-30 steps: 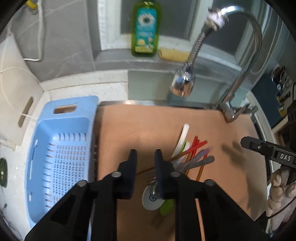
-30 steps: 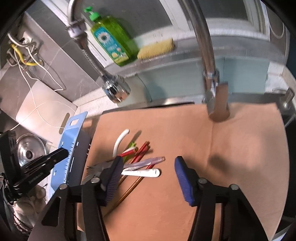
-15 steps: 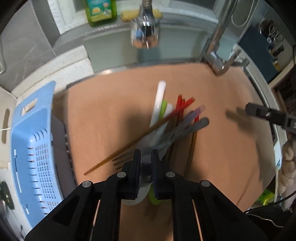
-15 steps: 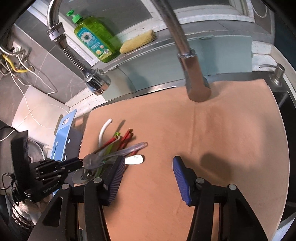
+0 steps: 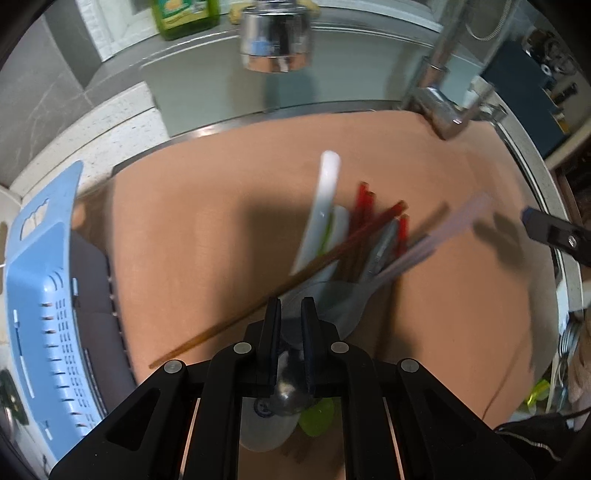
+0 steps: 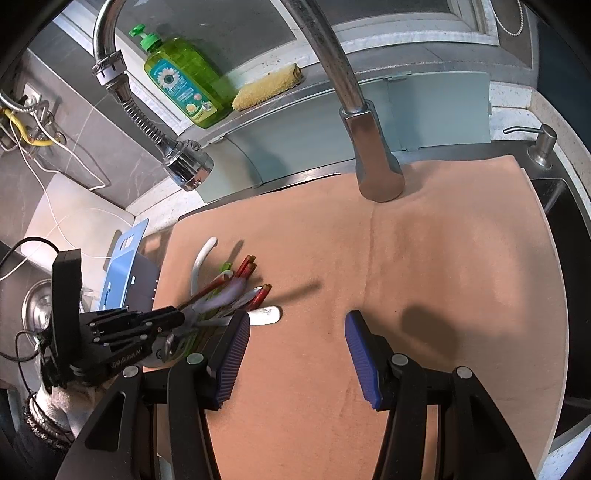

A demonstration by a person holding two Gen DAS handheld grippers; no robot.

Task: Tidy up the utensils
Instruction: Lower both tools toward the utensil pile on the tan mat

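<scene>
Left wrist view: left gripper (image 5: pixel 290 314), jaws just closing, pinches a metal spoon (image 5: pixel 288 391) in the utensil pile (image 5: pixel 354 240) at centre; right gripper (image 6: pixel 295 328) hovers half open, empty, lower centre.

Left wrist view: sits behind left gripper (image 5: pixel 290 314), looks steeply down, very close to utensil pile (image 5: pixel 343 243) on tan mat (image 5: pixel 192 229). Basket (image 5: pixel 40 280) at left edge, sprayer head (image 5: pixel 275 35) at top, right gripper tip (image 5: pixel 554 234) at right edge.

Right wrist view: sits behind right gripper (image 6: pixel 297 332), tilted down less steeply, farther from pile (image 6: pixel 229 291). Takes in more of mat (image 6: pixel 424 277), faucet (image 6: pixel 354 110), soap bottle (image 6: pixel 184 81), left gripper (image 6: pixel 177 319) at lower left.

Shared: pile, mat, basket (image 6: pixel 123 266), sprayer head (image 6: pixel 188 168), bottle (image 5: pixel 183 16).
</scene>
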